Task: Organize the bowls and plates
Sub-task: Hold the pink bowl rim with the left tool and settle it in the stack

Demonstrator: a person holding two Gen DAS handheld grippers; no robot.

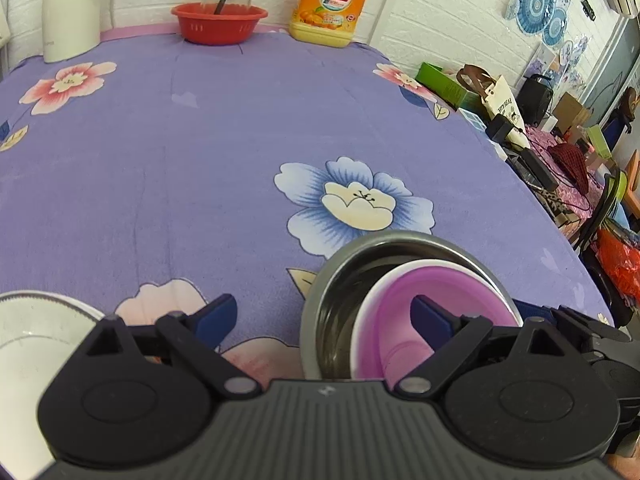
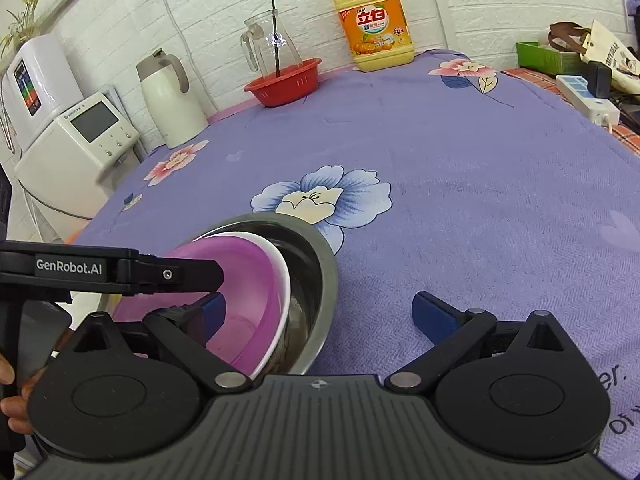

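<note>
Resting at the lower centre of both views, a steel bowl [image 1: 340, 280] sits on the purple floral tablecloth [image 1: 180, 160], with a pink bowl [image 1: 452, 292] lying tilted inside it, its white rim leaning against the steel wall. In the left wrist view the left gripper [image 1: 324, 316] appears at the bottom of the frame with its blue-padded fingers set wide apart; the right-hand pad overlaps the pink bowl's interior, the left-hand pad lies over bare cloth, and neither is seen pressing on anything. A white plate [image 1: 36, 340] occupies the lower left corner of that view, beside the gripper body. In the right wrist view the right gripper [image 2: 320, 312] likewise has its fingers spread, the left-hand pad over the pink bowl, the right-hand pad over cloth; nothing is clamped. The other gripper's black arm enters from the left edge and crosses the pink bowl. Along the far edge of the table, upper part of the frame, stand a white kettle [image 2: 168, 100], a red basket [image 2: 284, 80] holding a glass jug [image 2: 272, 44], and a yellow detergent bottle [image 2: 374, 28].
</note>
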